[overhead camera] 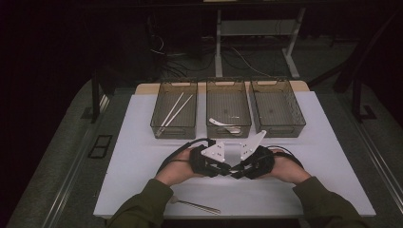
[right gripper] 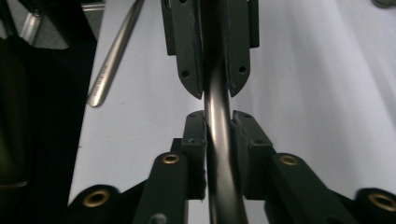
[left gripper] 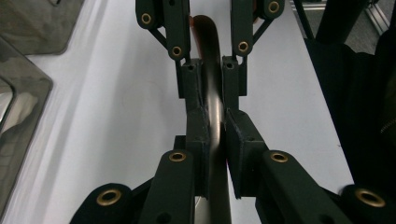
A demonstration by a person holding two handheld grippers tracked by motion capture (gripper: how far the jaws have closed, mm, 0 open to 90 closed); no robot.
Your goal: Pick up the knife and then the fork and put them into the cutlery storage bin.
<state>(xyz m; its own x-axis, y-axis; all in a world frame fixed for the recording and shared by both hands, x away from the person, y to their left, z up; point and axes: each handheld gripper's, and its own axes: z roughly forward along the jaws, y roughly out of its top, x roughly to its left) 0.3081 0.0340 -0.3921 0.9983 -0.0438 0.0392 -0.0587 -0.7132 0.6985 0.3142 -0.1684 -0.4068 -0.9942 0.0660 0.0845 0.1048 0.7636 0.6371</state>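
My left gripper (overhead camera: 226,169) and right gripper (overhead camera: 238,171) meet tip to tip over the middle of the white mat (overhead camera: 138,161). Both are clamped on one slim, shiny metal utensil (left gripper: 212,70). In the left gripper view my own jaws (left gripper: 215,128) press on its shaft from both sides, and the right gripper's jaws hold it just beyond. From the right gripper's camera, its jaws (right gripper: 218,128) are shut on the same shaft (right gripper: 224,186), with the left gripper's jaws directly ahead. Which kind of utensil it is I cannot tell.
Three clear bins stand in a row at the back: the left bin (overhead camera: 173,132) holds white chopsticks (overhead camera: 176,108), the middle bin (overhead camera: 229,133) a white spoon (overhead camera: 222,124), and the right bin (overhead camera: 284,131) nothing. Another metal utensil (overhead camera: 197,205) lies near the front edge.
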